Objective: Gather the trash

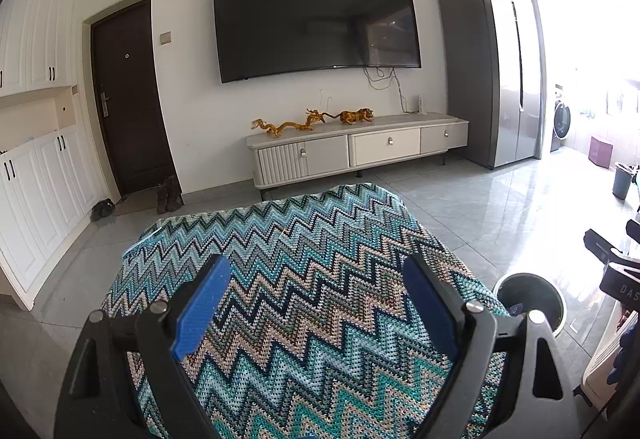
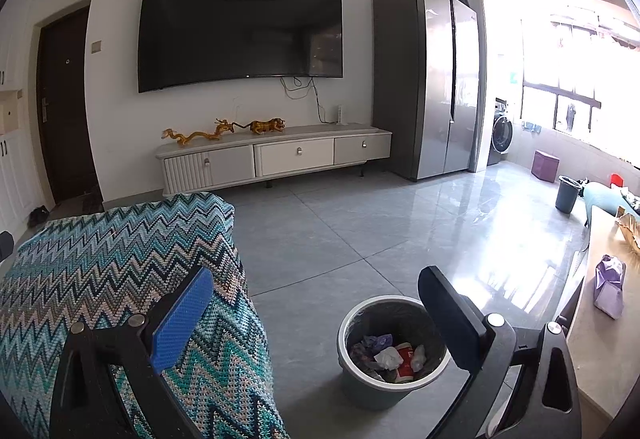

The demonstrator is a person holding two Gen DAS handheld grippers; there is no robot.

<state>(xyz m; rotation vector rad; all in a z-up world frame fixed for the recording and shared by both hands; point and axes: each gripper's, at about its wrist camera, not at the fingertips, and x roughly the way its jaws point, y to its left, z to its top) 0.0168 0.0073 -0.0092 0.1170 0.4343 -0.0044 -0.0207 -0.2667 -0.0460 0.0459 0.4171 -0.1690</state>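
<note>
Both tools spread, empty: left (image 1: 316,303), right (image 2: 316,315); bin (image 2: 394,351) upright, mouth up.

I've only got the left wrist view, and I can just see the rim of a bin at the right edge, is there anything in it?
Observer: Yes. The right wrist view looks into the bin; crumpled paper and wrappers lie at the bottom.
Operator: Is the right gripper holding anything?
Observer: No. The right gripper is open and empty, above the floor between the zigzag blanket and the bin.
Operator: Any trash left outside the bin?
Observer: Possibly. A purple crumpled bag lies on the pale table to the right of the bin.
</note>
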